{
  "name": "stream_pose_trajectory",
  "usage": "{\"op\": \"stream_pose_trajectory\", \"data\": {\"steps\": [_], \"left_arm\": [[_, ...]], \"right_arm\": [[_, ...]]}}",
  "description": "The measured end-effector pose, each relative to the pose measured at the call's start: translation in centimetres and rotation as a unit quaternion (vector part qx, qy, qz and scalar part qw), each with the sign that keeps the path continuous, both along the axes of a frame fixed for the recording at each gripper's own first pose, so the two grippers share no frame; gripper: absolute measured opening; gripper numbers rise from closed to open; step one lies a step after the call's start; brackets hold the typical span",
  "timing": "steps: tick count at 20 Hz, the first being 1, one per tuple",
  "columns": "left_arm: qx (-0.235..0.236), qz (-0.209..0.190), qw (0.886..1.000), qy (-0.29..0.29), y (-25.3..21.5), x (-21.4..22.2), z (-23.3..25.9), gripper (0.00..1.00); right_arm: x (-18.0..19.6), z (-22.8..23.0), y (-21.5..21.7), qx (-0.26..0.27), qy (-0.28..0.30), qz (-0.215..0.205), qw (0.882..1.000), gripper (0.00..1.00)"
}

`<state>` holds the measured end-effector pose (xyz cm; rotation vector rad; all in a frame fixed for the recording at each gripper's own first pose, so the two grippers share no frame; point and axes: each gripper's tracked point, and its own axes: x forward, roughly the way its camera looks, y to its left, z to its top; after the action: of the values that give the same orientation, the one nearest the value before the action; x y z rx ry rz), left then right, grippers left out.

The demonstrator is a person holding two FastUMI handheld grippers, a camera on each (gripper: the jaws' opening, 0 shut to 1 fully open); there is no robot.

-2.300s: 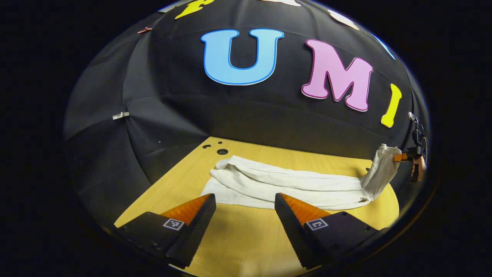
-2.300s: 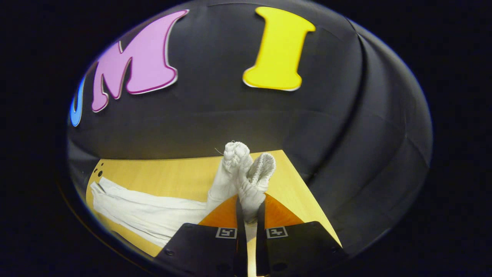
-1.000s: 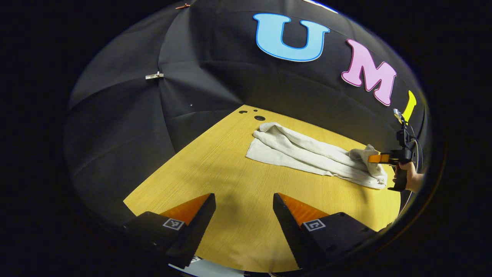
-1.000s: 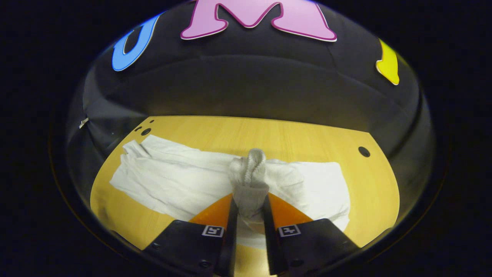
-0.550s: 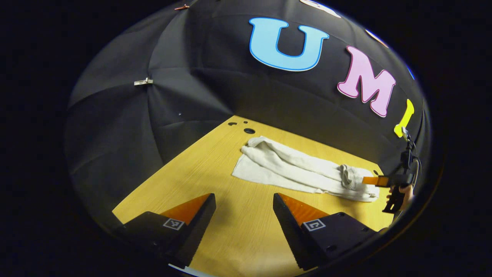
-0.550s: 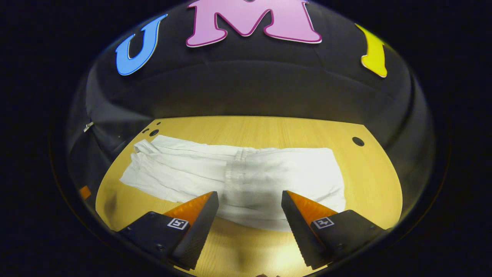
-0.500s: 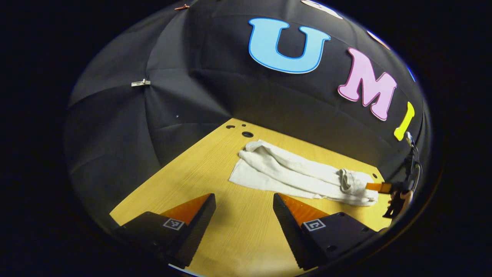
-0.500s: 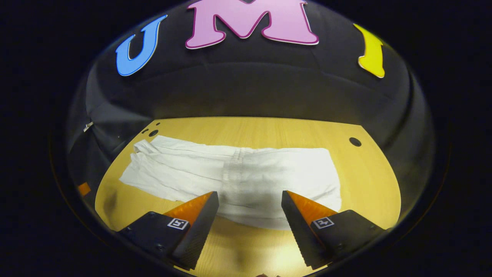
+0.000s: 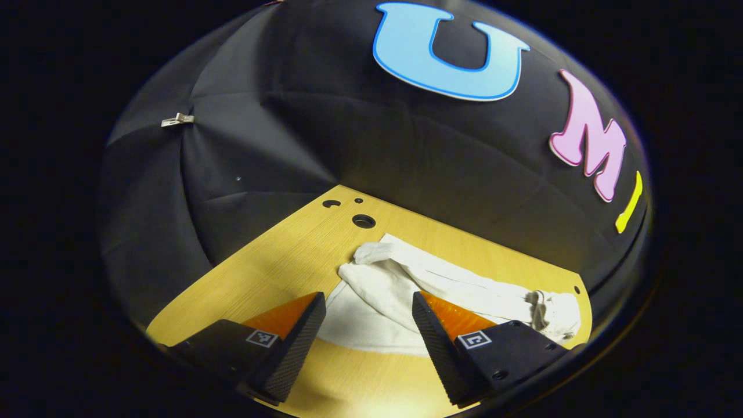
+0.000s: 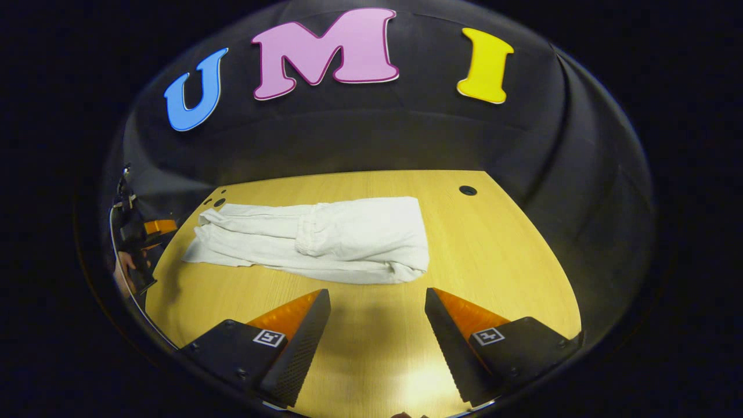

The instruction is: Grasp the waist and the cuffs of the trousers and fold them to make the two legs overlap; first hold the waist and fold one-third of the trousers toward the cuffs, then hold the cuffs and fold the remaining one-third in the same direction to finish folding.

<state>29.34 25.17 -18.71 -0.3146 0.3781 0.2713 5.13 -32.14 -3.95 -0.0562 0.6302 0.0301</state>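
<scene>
White trousers [image 10: 325,238] lie flat on the wooden tabletop [image 10: 493,261], legs overlapped, with the waist end [image 10: 371,232] folded over the middle of the garment so that the gathered waistband [image 10: 307,229] rests on top of the legs. The cuffs [image 9: 371,255] lie at the opposite end of the trousers, near three round holes [image 9: 364,220] at the table's far corner. In the left gripper view, the left gripper [image 9: 367,305] is held wide open just over the cuff end, with white cloth showing between its fingers, which grip nothing. In the right gripper view, the right gripper [image 10: 377,302] is likewise wide open and empty, on the near side of the trousers and apart from the folded waist end. In that view the left gripper and the hand [image 10: 123,273] holding it appear beside the cuffs.
</scene>
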Motion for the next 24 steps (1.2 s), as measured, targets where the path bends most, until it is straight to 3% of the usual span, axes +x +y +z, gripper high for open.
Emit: {"op": "stream_pose_trajectory", "data": {"steps": [3, 5, 8, 12, 14, 16, 19, 21, 22, 23, 24], "left_arm": [[0.008, 0.008, 1.0, 0.02, 1.3, 3.1, -2.2, 0.96], [0.042, 0.011, 0.998, 0.039, 2.5, 4.7, -3.7, 0.96], [0.072, -0.012, 0.996, 0.051, 1.7, 7.1, -4.5, 0.96], [0.117, -0.008, 0.989, 0.089, 1.5, 8.2, -6.2, 0.96], [0.098, -0.008, 0.988, 0.121, 0.9, 7.6, -8.3, 0.95], [0.071, 0.006, 0.992, 0.102, 1.1, 8.1, -7.9, 0.98], [0.088, -0.011, 0.99, 0.11, 1.1, 8.3, -8.2, 0.96], [0.09, -0.039, 0.988, 0.116, 0.1, 8.4, -8.1, 0.91], [0.095, -0.049, 0.987, 0.119, 0.1, 8.6, -8.1, 0.77], [0.097, -0.065, 0.986, 0.12, -0.3, 8.8, -8.1, 0.75], [0.098, -0.077, 0.985, 0.119, -0.8, 9.0, -8.3, 0.63]], "right_arm": [[-3.5, 2.0, -3.2, -0.009, -0.002, -0.034, 0.999, 1.0], [-5.7, 3.2, -4.6, -0.002, -0.003, -0.066, 0.998, 1.0], [-8.3, 3.8, -6.5, -0.013, -0.004, -0.106, 0.994, 1.0], [-10.1, 2.6, -6.9, -0.022, 0.013, -0.125, 0.992, 1.0], [-10.1, 3.0, -6.3, -0.016, 0.005, -0.126, 0.992, 1.0], [-10.3, 2.8, -5.7, -0.028, 0.008, -0.111, 0.993, 1.0], [-10.1, 2.6, -5.2, -0.024, 0.01, -0.107, 0.994, 0.98], [-10.3, 2.1, -5.0, -0.015, 0.013, -0.118, 0.993, 0.98], [-10.5, 1.9, -5.1, -0.018, 0.011, -0.12, 0.993, 0.98], [-10.8, 1.9, -4.9, -0.021, 0.011, -0.12, 0.993, 0.99], [-11.1, 1.7, -4.7, -0.022, 0.014, -0.116, 0.993, 0.98]]}}
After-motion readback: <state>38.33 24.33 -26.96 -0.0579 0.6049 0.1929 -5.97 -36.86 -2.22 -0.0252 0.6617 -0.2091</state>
